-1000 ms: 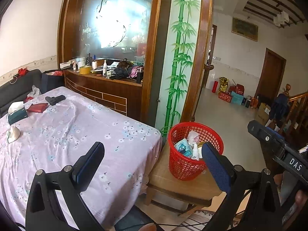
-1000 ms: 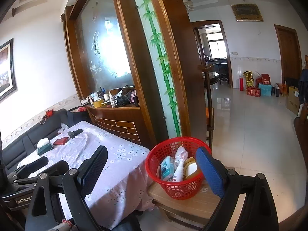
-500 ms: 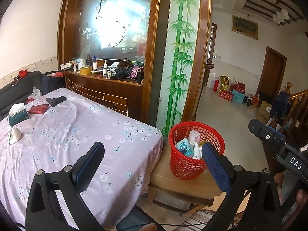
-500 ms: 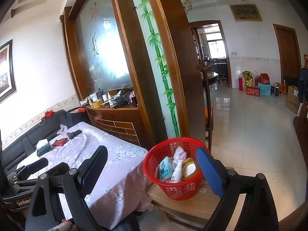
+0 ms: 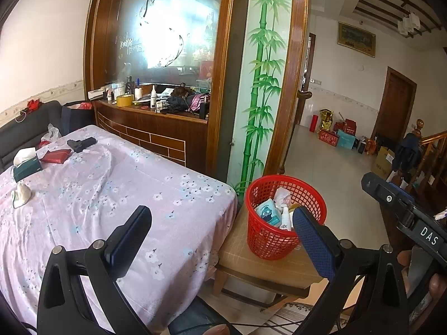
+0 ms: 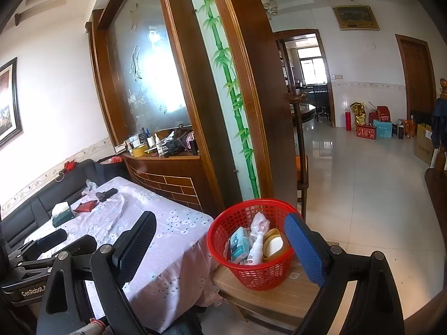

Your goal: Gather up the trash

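Both my claws are up in the air, side by side, pointing across the corner of the table toward the basket. My left claw (image 5: 220,229) is spread wide, pads far apart, nothing between them. My right claw (image 6: 219,240) is the same: wide open, holding nothing. From the left camera I see the right claw's black frame at the far right, with fingers of my hand (image 5: 434,282) wrapped round its handle. From the right camera, the left claw sits low at the left edge.

The trash is in the red basket (image 5: 268,240), which stands on a low wooden stool (image 5: 259,265) just beside the table's near corner. Inside it: a small teal packet (image 6: 237,244), a white spray bottle (image 6: 256,248), crumpled plastic (image 6: 258,222) and a round yellow-rimmed lid or tub (image 6: 272,244).

The table (image 5: 111,195) wears a lilac cloth with white flowers. At its far end lie a tissue box (image 5: 26,163), a red pouch (image 5: 54,156), a black object (image 5: 81,143) and a whitish lump (image 5: 21,195). Behind it runs a dark sofa (image 5: 16,134). Straight ahead is a wooden divider with frosted glass (image 5: 167,28), a cluttered ledge, and a panel painted with bamboo (image 5: 259,83). Past that, a shiny tiled floor (image 6: 363,195) with boxes and bags along the far wall.
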Demonstrator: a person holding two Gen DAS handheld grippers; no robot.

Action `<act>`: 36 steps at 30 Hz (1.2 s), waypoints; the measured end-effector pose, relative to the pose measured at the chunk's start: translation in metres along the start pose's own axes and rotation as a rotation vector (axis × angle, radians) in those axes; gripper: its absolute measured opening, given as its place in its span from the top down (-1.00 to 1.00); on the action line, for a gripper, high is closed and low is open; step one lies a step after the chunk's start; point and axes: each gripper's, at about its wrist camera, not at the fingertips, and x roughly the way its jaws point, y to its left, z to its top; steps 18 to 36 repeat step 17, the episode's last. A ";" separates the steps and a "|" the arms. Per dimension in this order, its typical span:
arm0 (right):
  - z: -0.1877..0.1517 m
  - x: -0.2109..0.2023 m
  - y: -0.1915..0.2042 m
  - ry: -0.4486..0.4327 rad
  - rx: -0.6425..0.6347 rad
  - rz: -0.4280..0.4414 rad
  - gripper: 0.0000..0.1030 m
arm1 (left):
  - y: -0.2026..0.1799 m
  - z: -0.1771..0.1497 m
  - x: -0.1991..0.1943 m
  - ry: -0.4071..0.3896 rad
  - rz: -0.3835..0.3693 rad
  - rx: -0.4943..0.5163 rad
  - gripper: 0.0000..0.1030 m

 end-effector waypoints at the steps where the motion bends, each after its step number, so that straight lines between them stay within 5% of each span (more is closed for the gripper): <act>1: 0.000 0.000 0.000 0.000 -0.001 0.000 -0.85 | 0.000 0.000 0.000 0.001 0.001 0.001 -0.95; 36: 0.001 0.008 0.002 0.026 -0.002 0.021 -0.85 | 0.022 0.004 0.003 -0.002 0.001 -0.022 -0.95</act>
